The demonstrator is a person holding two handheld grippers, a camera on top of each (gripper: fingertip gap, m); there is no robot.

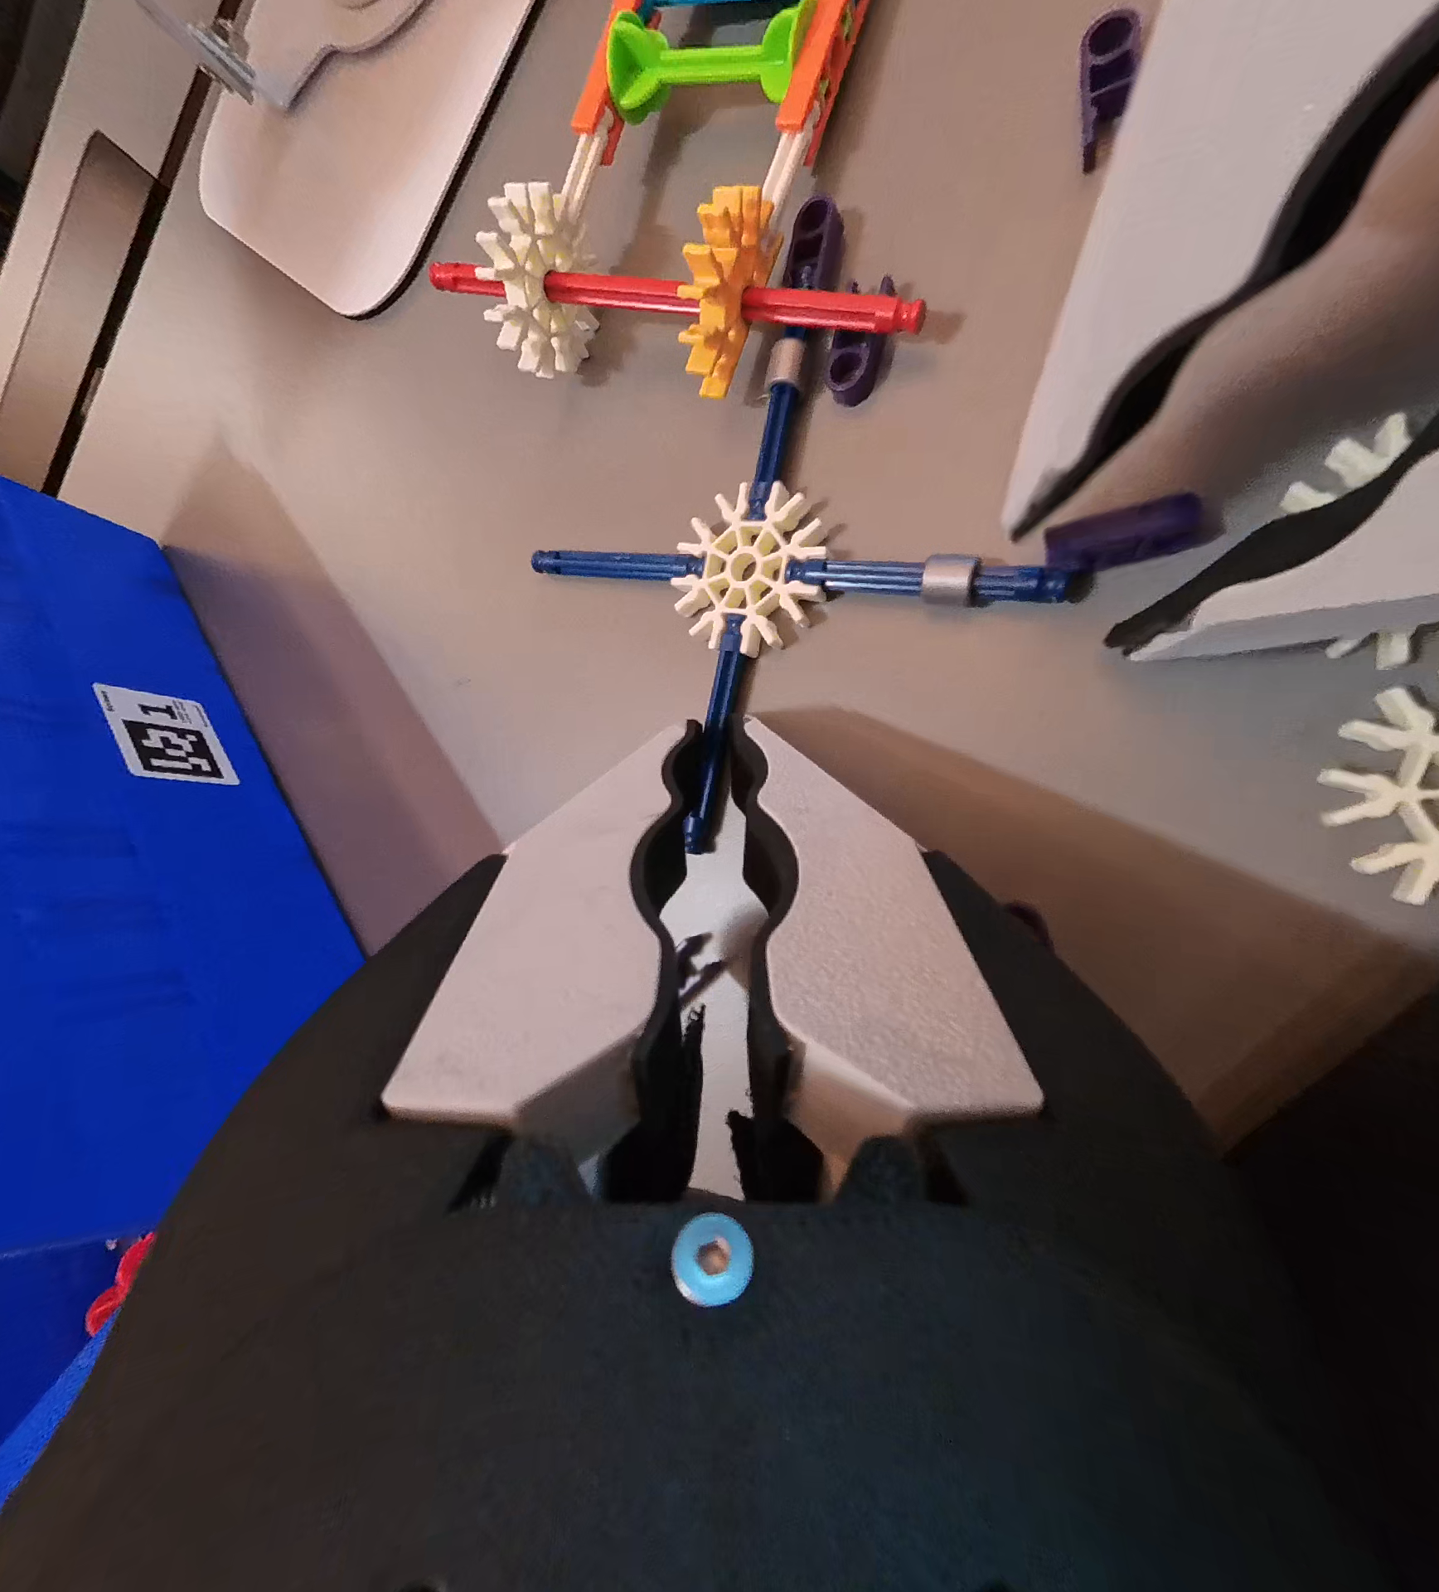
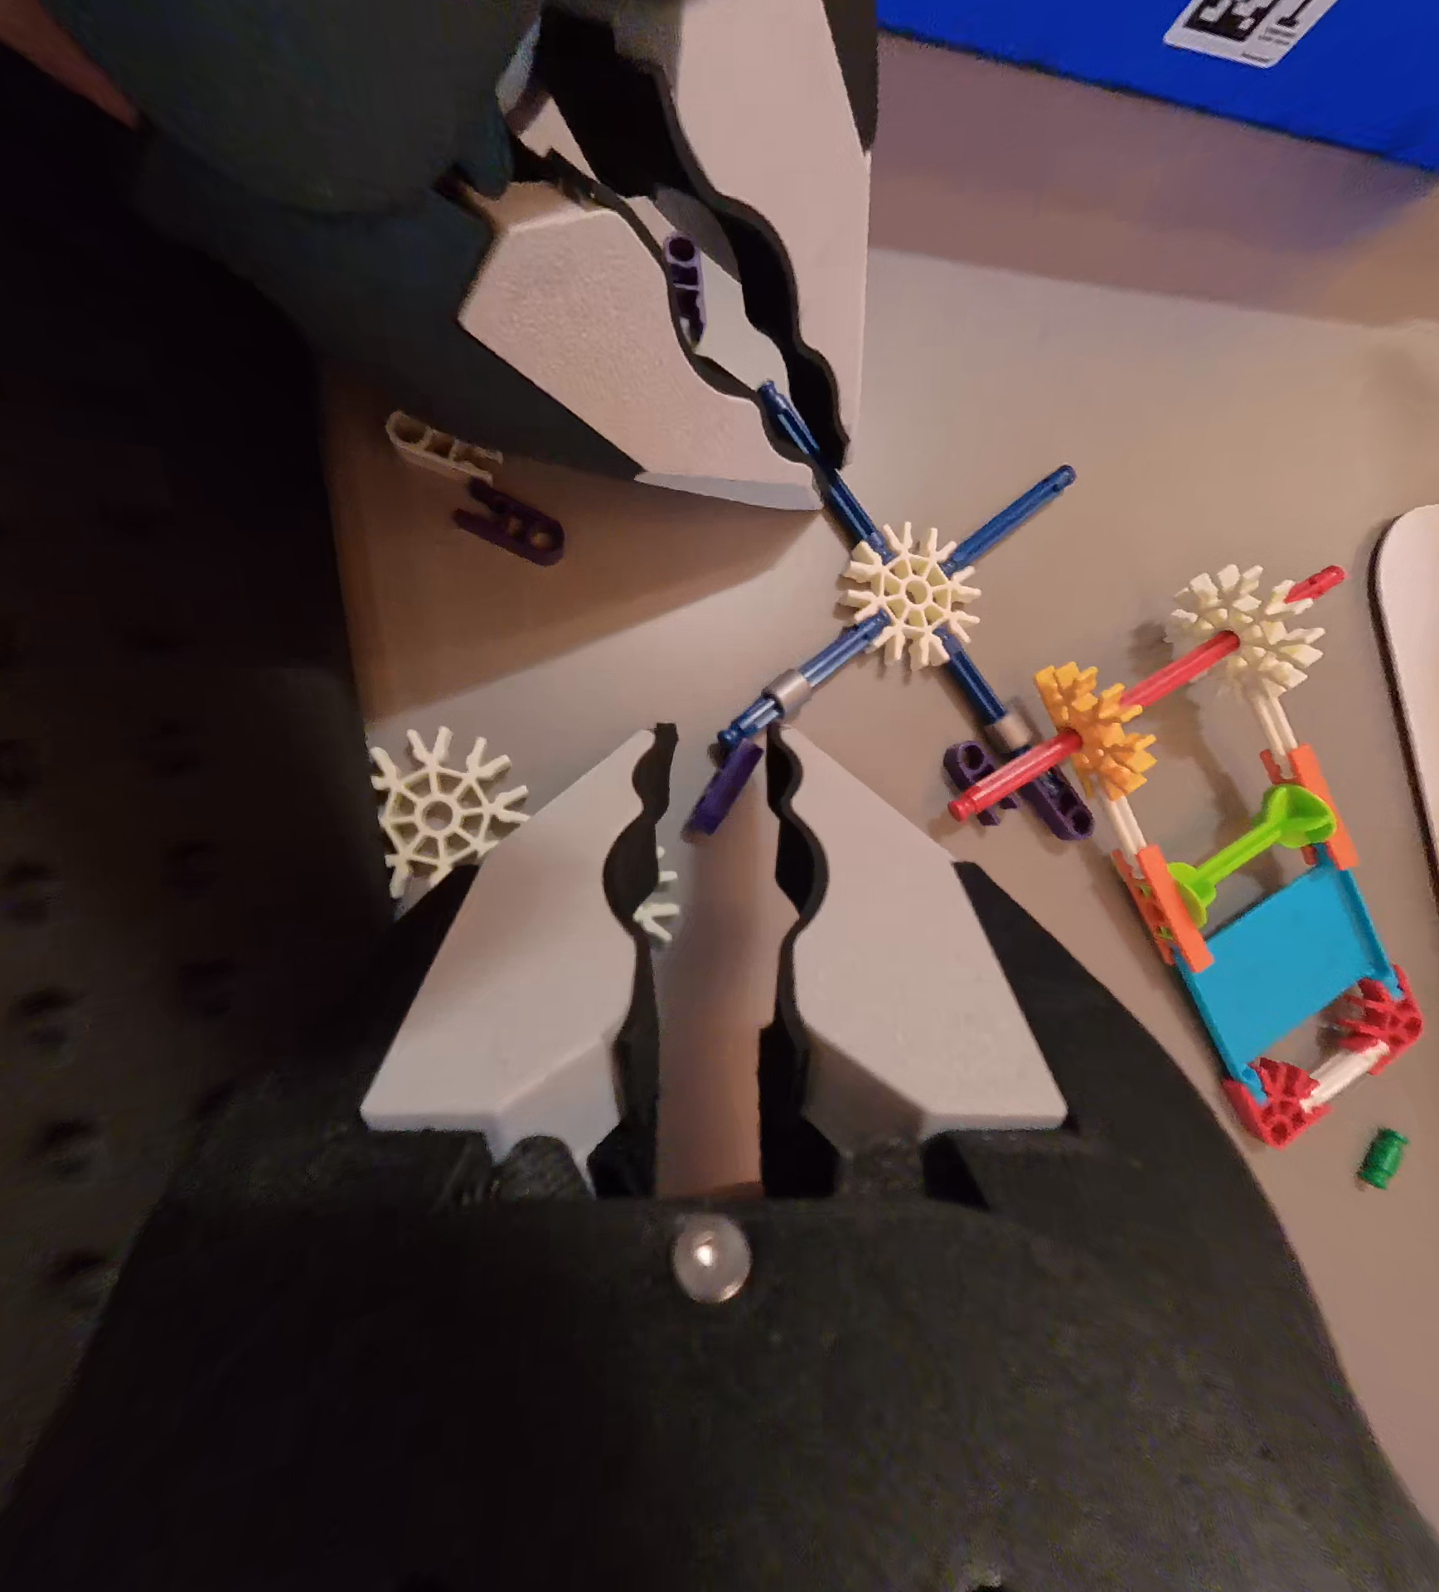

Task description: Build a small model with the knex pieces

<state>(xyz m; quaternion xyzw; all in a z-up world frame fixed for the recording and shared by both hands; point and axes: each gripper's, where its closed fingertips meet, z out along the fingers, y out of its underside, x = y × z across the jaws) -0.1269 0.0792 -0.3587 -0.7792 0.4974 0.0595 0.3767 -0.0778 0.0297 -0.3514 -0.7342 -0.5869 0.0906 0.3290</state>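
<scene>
cross of four blue rods [image 1: 785, 569] plugged into a cream snowflake hub [image 1: 749, 565] lies flat on the grey table [image 1: 406, 482], directly ahead of the left gripper [image 1: 714, 732]. left gripper is closed down narrow on the nearest rod [image 1: 714, 758], the rod's free end sitting between its fingertips. to its right, the arm of the cross carrying a silver sleeve [image 1: 950, 579] ends just at a purple clip [image 1: 1121, 527]. the right gripper [image 2: 716, 745] has the purple clip between its tips, gap narrow, but whether the pads actually touch the clip is not clear. straight ahead of the left gripper, beyond the hub, stands a small built frame [image 2: 1250, 904]: red rod [image 1: 673, 297] through a cream wheel hub [image 1: 537, 277] and an orange hub [image 1: 729, 289], with orange, green and blue parts behind. loose cream snowflake [image 2: 440, 810] lies left of the right gripper. blue bin [image 1: 53, 904] with a printed tag sits to the left gripper's left side.
</scene>
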